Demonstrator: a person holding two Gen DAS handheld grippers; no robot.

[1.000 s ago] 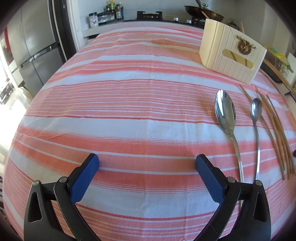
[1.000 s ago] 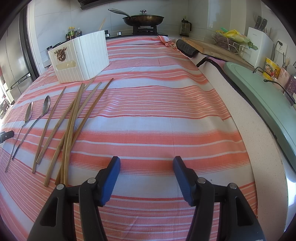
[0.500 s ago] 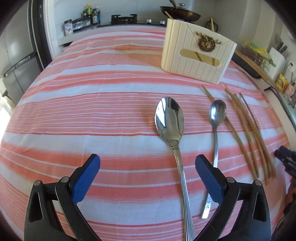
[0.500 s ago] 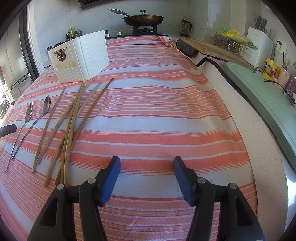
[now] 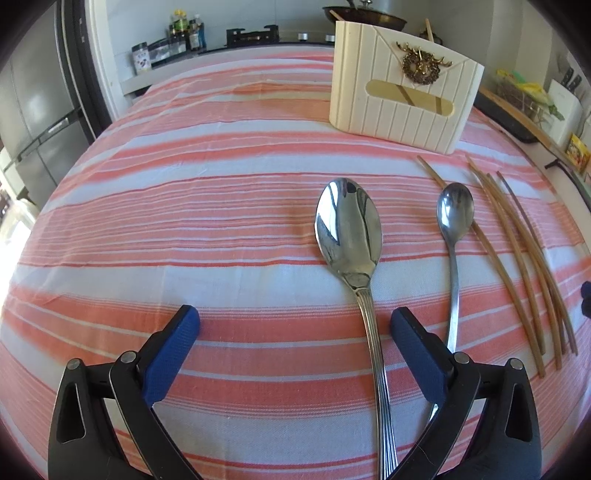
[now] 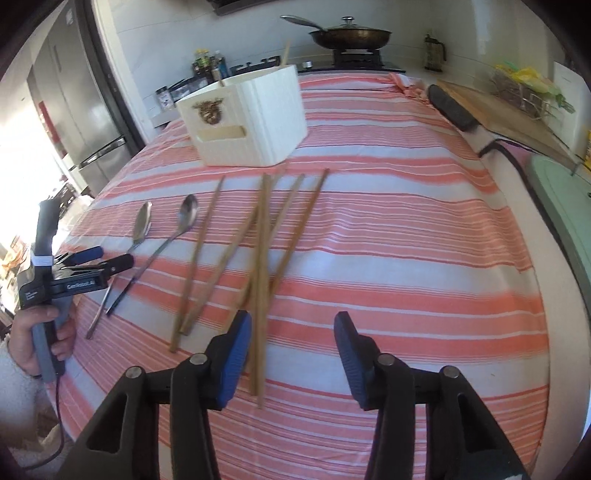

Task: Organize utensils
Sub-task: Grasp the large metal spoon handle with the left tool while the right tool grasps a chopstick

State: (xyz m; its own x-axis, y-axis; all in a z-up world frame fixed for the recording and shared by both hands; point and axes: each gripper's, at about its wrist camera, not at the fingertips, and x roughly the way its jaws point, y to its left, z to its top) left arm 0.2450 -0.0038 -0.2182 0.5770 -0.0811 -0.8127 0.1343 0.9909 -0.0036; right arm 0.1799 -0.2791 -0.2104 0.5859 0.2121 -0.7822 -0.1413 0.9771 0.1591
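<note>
From the right wrist view we see what the left one misses: a hand (image 6: 44, 339) gripping the left gripper (image 6: 110, 258), and the pan (image 6: 351, 35) beyond the holder (image 6: 255, 122). Our left gripper (image 5: 295, 328) gapes wide and empty, the large spoon (image 5: 349, 229) with its handle between the jaws, the small spoon (image 5: 455, 218) just outside the right finger. The right gripper (image 6: 293, 332) is closing, nothing pressed; the chopsticks (image 6: 258, 240) reach between its jaws near the left pad. Spoon handles run off-frame; the right view is blurred.
</note>
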